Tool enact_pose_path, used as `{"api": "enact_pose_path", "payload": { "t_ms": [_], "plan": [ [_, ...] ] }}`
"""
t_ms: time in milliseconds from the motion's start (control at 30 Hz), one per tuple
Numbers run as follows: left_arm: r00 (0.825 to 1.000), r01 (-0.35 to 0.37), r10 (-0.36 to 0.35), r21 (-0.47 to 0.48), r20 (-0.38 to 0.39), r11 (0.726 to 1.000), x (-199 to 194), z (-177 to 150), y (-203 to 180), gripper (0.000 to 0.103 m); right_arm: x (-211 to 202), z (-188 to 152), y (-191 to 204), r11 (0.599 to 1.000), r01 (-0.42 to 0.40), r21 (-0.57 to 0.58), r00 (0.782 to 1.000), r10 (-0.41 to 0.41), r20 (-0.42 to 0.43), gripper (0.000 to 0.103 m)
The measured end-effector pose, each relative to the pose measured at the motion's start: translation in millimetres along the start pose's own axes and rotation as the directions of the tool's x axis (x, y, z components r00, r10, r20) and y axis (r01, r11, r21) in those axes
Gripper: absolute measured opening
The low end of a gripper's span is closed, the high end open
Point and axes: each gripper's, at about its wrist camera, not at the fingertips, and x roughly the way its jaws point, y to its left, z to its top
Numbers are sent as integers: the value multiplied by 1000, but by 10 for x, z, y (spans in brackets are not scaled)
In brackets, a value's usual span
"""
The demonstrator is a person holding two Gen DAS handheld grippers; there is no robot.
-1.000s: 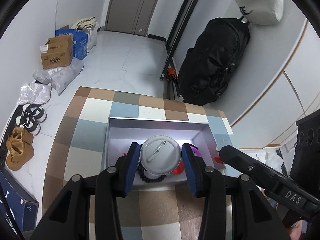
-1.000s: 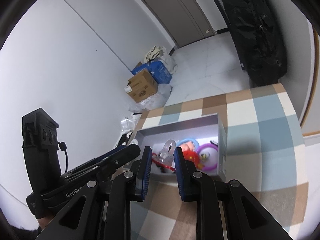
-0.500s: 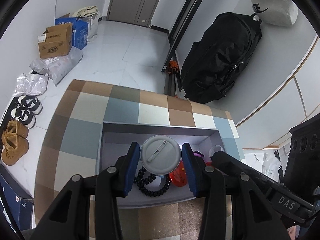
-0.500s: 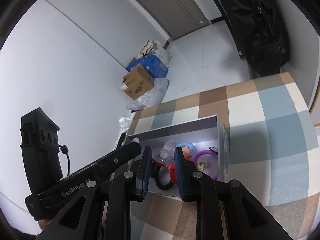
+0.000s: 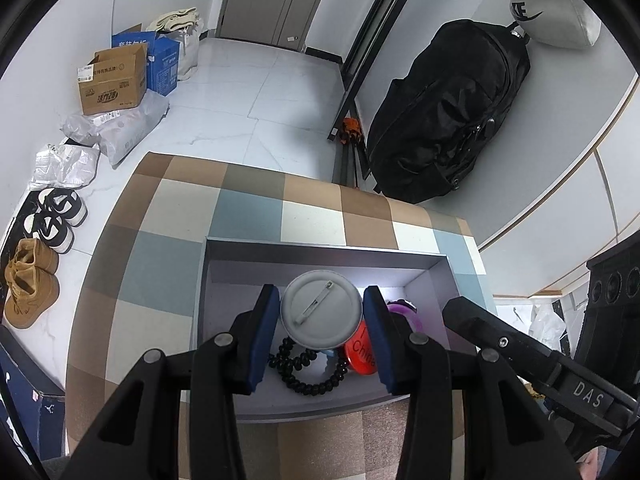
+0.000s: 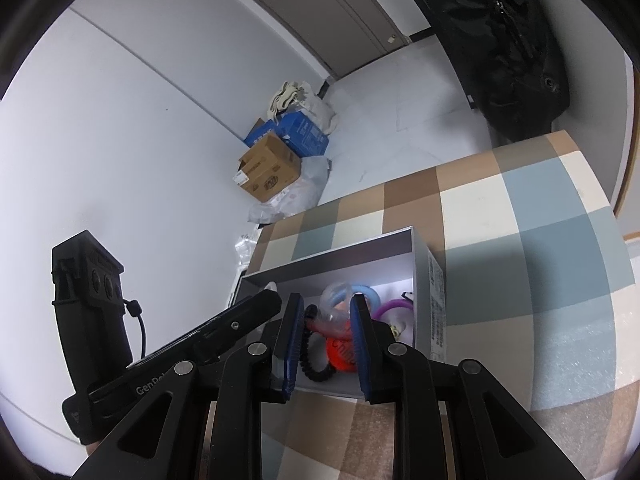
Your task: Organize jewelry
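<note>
A round grey badge (image 5: 320,309) was pinched between the left gripper (image 5: 319,312) pads, held over the box (image 5: 320,254); the right gripper's (image 6: 326,322) fingers, slightly parted, framed a clear ring (image 6: 334,300) at twelve o'clock, grip uncertain.

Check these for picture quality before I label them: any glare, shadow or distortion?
Left wrist view: sharp, edges bowed by fisheye, bright glare on the box's far inner wall. Right wrist view: same distortion, a shadow across the checked cloth beside the box.
</note>
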Motion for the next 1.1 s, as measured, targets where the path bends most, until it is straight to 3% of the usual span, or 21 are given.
{"api": "enact_pose_path", "payload": {
  "t_ms": [100, 200, 433, 700, 767, 1100],
  "plan": [
    [1000, 18, -18, -11, -6, 1000, 13, 6, -12, 38, -2, -10, 3, 1000, -2, 2, 1000, 2, -2, 24],
    [1000, 16, -17, -4, -13, 1000, 21, 11, -40, 39, -28, -4, 3, 1000, 5, 5, 1000, -5, 7, 38],
    [999, -20, 19, 36, 36, 999, -104, 22, -106, 60, -222, 43, 65, 999, 32, -26, 997, -30, 74, 68],
    [992, -60, 52, 71, 115, 996, -306, -12, -167, 65, -406, 8, 137, 995, 70, -72, 990, -61, 125, 78],
    [988, -80, 69, 77, 138, 994, -354, -40, -180, 74, -460, -17, 181, 991, 86, -100, 987, -71, 143, 82],
    [961, -133, 103, 102, 255, 986, -603, -200, -238, 80, -691, -204, 299, 977, 111, -183, 975, -72, 211, 99]
  ]
}}
